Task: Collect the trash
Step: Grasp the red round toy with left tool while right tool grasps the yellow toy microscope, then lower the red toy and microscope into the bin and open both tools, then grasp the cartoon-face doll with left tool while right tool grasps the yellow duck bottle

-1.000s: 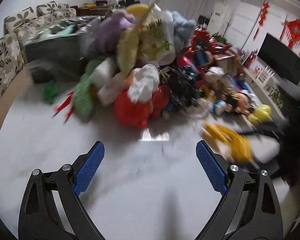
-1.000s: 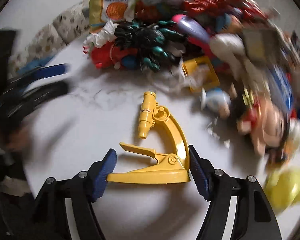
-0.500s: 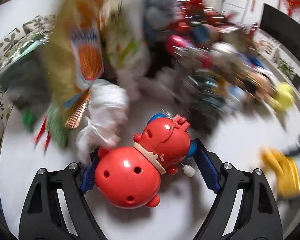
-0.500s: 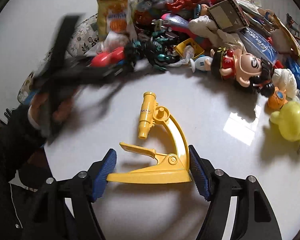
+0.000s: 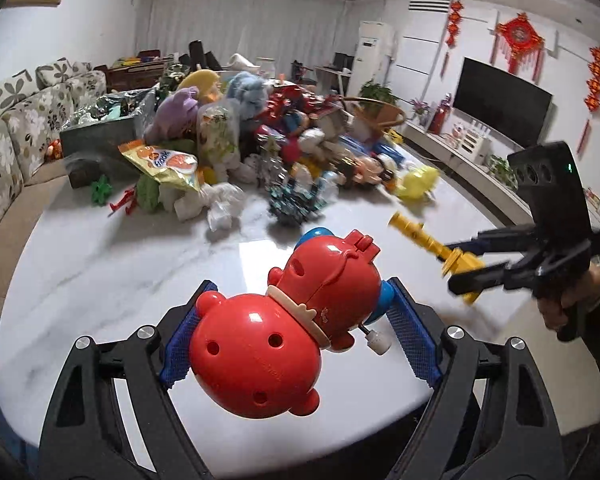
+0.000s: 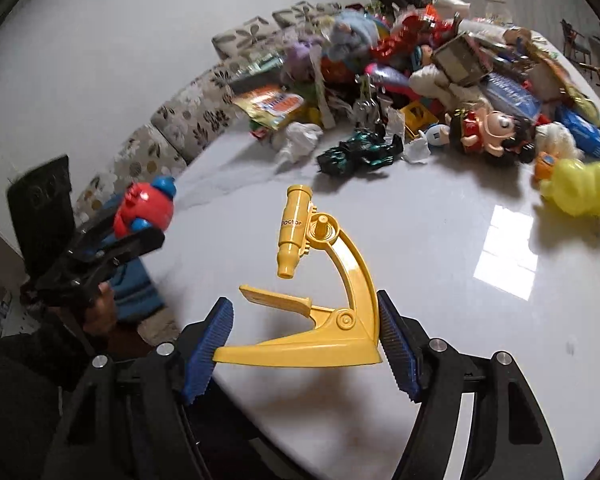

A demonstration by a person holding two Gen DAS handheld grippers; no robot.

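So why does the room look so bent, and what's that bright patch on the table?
Left wrist view: fisheye lens bows walls; right hand-held gripper is motion-blurred. Right wrist view: the patch is light glare on the glossy table; the yellow duck is smeared.

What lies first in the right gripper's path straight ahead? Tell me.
Holding the yellow toy microscope, the right gripper would probably first reach the dark teal toy vehicle at the pile's edge; depth is uncertain.

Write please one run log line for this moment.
left gripper: shut on red toy | right gripper: shut on yellow microscope | both lifted above table
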